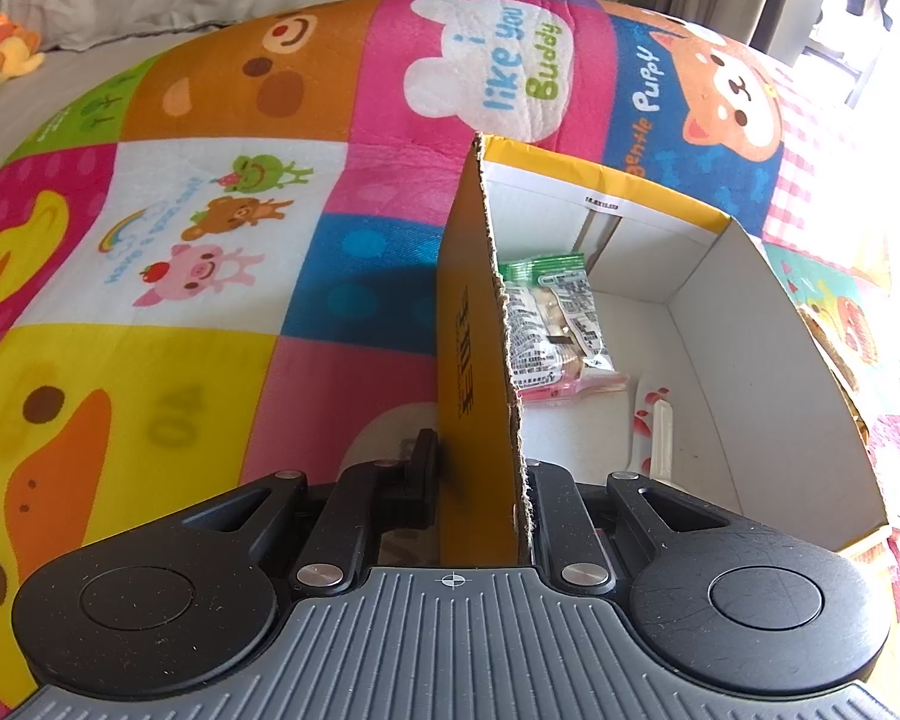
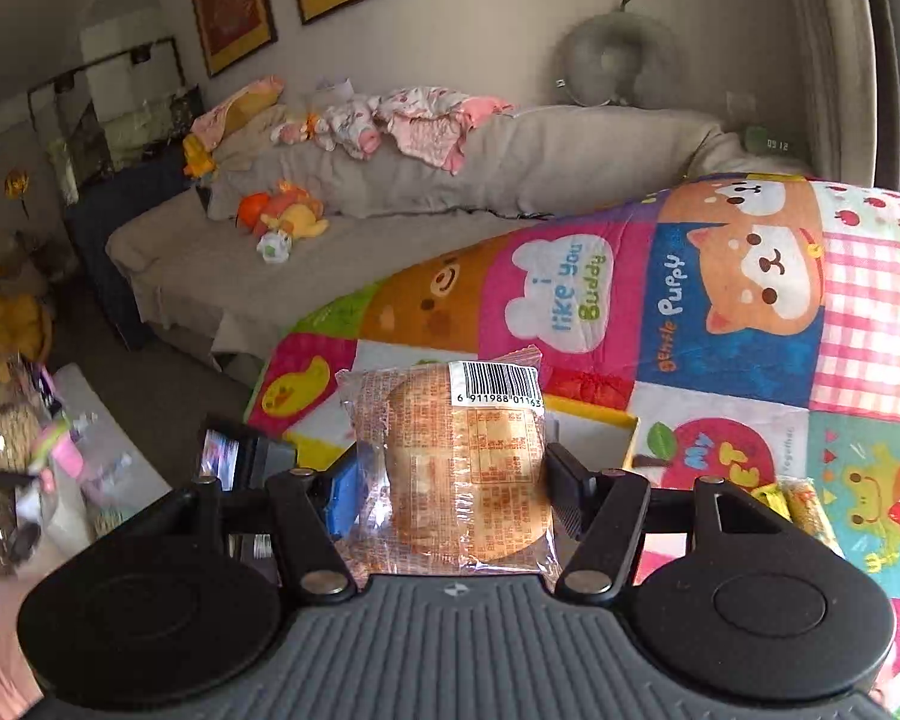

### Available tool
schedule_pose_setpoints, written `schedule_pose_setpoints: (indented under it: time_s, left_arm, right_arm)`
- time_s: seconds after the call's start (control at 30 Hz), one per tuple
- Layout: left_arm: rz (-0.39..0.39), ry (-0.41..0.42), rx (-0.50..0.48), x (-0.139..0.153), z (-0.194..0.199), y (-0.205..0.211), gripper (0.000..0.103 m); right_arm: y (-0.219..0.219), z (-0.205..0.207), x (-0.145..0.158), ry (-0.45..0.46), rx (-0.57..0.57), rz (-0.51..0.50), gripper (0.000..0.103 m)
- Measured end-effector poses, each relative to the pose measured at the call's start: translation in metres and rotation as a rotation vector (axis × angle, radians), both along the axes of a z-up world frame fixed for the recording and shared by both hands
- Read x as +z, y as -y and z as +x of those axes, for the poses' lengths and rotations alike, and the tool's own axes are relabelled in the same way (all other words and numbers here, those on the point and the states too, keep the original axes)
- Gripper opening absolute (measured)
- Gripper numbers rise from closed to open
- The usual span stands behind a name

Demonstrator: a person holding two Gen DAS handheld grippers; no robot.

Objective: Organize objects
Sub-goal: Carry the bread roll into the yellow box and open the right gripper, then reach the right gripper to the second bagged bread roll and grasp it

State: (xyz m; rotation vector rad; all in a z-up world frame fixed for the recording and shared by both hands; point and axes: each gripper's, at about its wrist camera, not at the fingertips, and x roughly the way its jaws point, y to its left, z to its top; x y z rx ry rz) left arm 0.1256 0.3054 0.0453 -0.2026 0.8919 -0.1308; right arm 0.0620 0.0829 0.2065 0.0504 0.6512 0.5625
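The wrapped bun [image 2: 456, 468] sat clenched between the right gripper [image 2: 453, 480] fingers, above the cartoon blanket [image 2: 720, 324] — the yellow box [image 1: 750, 324] at twelve o'clock behind it. The left gripper [image 1: 480, 480] pinched the box's wall; snack packets [image 1: 552, 324] lay inside.

Yellow cardboard box [image 1: 471, 324]: open-topped, white inside, upright on cartoon play mat | green-edged snack packet [image 1: 555, 312]: flat on box floor against near wall | clear-wrapped round bun [image 2: 456, 468]: barcode uppermost, raised above mat.
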Motion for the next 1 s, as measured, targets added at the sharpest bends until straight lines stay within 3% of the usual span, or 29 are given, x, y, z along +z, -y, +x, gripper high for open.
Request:
schedule_pose_setpoints:
  time_s: [0.1,0.23,0.33,0.53,0.8,0.9,1.0]
  left_arm:
    - [-0.004,0.003,-0.001,0.000,-0.001,-0.001,0.015]
    - [-0.009,0.005,-0.003,-0.001,-0.001,-0.002,0.015]
    - [-0.002,0.008,-0.003,-0.001,-0.001,-0.001,0.015]
    - [-0.003,0.010,-0.002,-0.001,-0.002,-0.001,0.015]
    - [0.001,0.009,0.000,-0.001,-0.002,0.000,0.015]
    - [0.007,0.008,0.001,-0.001,-0.002,0.001,0.015]
    - [0.011,0.006,0.002,-0.001,-0.001,0.001,0.015]
  right_arm:
    - [-0.008,0.023,-0.002,-0.008,-0.010,0.068,0.063]
    - [-0.016,0.039,-0.009,-0.021,-0.037,0.075,0.064]
    - [-0.003,0.039,-0.013,-0.027,-0.051,0.082,0.070]
    - [0.053,0.029,-0.028,-0.023,-0.173,0.011,0.077]
    - [0.134,0.016,-0.074,-0.122,-0.356,-0.058,0.078]
    - [0.139,0.007,-0.093,-0.118,-0.368,-0.122,0.078]
    - [0.128,-0.008,-0.108,-0.088,-0.300,-0.171,0.080]
